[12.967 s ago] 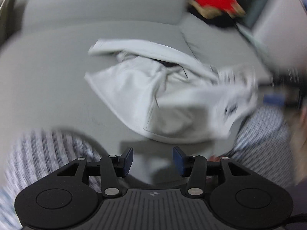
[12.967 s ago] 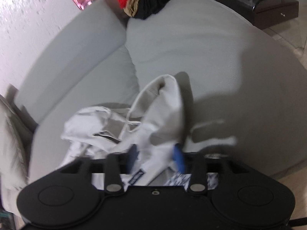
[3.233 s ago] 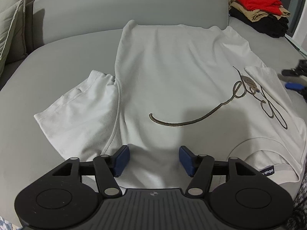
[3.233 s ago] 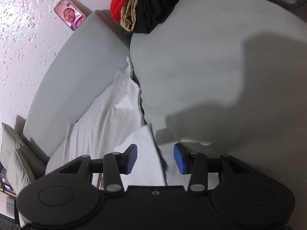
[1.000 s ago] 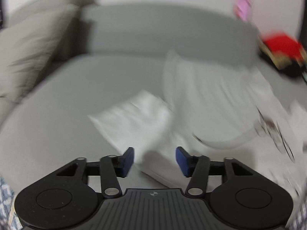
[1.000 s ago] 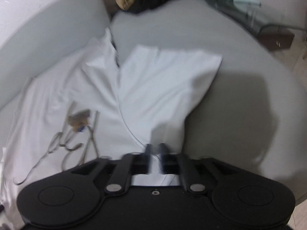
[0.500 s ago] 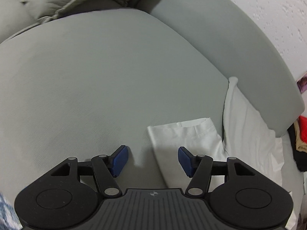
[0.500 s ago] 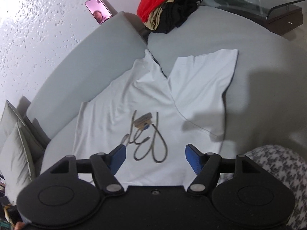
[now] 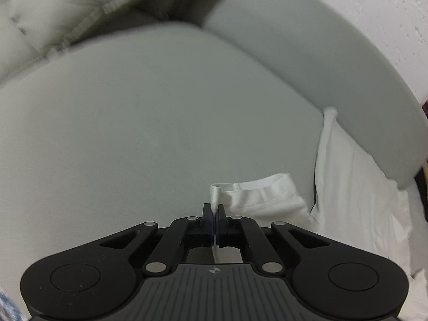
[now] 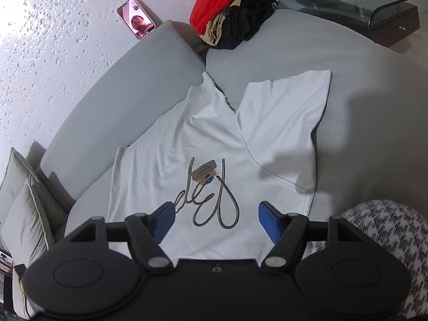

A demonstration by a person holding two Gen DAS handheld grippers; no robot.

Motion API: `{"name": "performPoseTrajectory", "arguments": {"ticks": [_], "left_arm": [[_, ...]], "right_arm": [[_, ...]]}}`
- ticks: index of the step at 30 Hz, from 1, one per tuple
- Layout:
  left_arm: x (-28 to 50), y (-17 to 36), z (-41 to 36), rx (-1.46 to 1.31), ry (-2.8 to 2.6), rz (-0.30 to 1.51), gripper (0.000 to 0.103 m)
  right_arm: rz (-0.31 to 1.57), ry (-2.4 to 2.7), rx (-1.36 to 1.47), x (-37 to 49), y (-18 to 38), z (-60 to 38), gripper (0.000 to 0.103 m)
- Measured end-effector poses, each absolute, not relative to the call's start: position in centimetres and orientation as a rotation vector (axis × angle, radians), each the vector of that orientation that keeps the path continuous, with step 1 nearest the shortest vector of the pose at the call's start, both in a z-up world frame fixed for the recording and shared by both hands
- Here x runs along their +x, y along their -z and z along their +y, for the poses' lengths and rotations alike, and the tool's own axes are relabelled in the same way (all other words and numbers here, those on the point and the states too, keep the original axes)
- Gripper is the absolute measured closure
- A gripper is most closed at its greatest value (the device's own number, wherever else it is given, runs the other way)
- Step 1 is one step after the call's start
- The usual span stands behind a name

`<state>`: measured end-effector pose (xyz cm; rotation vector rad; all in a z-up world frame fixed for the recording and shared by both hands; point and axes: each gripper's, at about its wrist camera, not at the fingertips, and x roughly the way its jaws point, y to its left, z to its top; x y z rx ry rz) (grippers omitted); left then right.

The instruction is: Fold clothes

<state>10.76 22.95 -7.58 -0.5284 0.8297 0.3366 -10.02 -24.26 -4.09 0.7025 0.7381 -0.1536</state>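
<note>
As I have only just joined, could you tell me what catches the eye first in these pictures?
A white T-shirt with a looping dark script lies spread flat on the grey sofa. The left gripper has pinched the edge of one sleeve. A red, tan and black clothes pile sits at the sofa's far end.

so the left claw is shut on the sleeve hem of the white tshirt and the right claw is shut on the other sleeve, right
Not quite: the right claw is open, above the white T-shirt and gripping nothing, as the right wrist view shows. The left claw is indeed shut on the sleeve hem.
</note>
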Motion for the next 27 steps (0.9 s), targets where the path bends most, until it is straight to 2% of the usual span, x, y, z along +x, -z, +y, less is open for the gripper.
{"name": "performPoseTrajectory", "arguments": {"ticks": [3, 6, 8, 10, 15, 16, 17, 18, 23, 27], "left_arm": [[9.6, 6.9, 22.3, -0.468, -0.409, 0.805, 0.102], [10.4, 8.4, 22.7, -0.474, -0.441, 0.907, 0.101], [10.9, 8.9, 23.0, -0.48, -0.435, 0.941, 0.097], [11.2, 8.5, 22.6, -0.417, -0.438, 0.949, 0.086], [7.2, 5.5, 21.2, -0.315, -0.463, 0.879, 0.081], [6.5, 5.1, 20.7, -0.309, -0.438, 0.855, 0.081], [6.1, 4.7, 19.9, -0.307, -0.398, 0.838, 0.081], [5.9, 4.5, 18.8, -0.304, -0.345, 0.827, 0.081], [6.2, 5.2, 10.8, -0.211, -0.049, 0.841, 0.074], [6.4, 8.9, 5.8, 0.007, 0.005, 1.02, 0.072]], "right_arm": [[0.733, 0.149, 0.684, -9.9, 4.0, -24.2, 0.035], [0.76, 0.149, 0.666, -9.4, 4.7, -24.1, 0.035], [0.776, 0.148, 0.674, -9.2, 5.1, -24.2, 0.035], [0.783, 0.146, 0.69, -9.3, 5.4, -24.5, 0.035], [0.766, 0.158, 0.698, -10.2, 5.3, -26.3, 0.034], [0.783, 0.148, 0.675, -10.0, 5.5, -26.4, 0.053], [0.807, 0.129, 0.641, -9.5, 5.7, -26.4, 0.082], [0.838, 0.111, 0.602, -8.9, 5.9, -26.0, 0.089], [0.928, 0.006, 0.469, -5.8, 7.7, -22.0, 0.089], [1.028, -0.033, 0.308, -5.6, 8.8, -19.2, 0.089]]}}
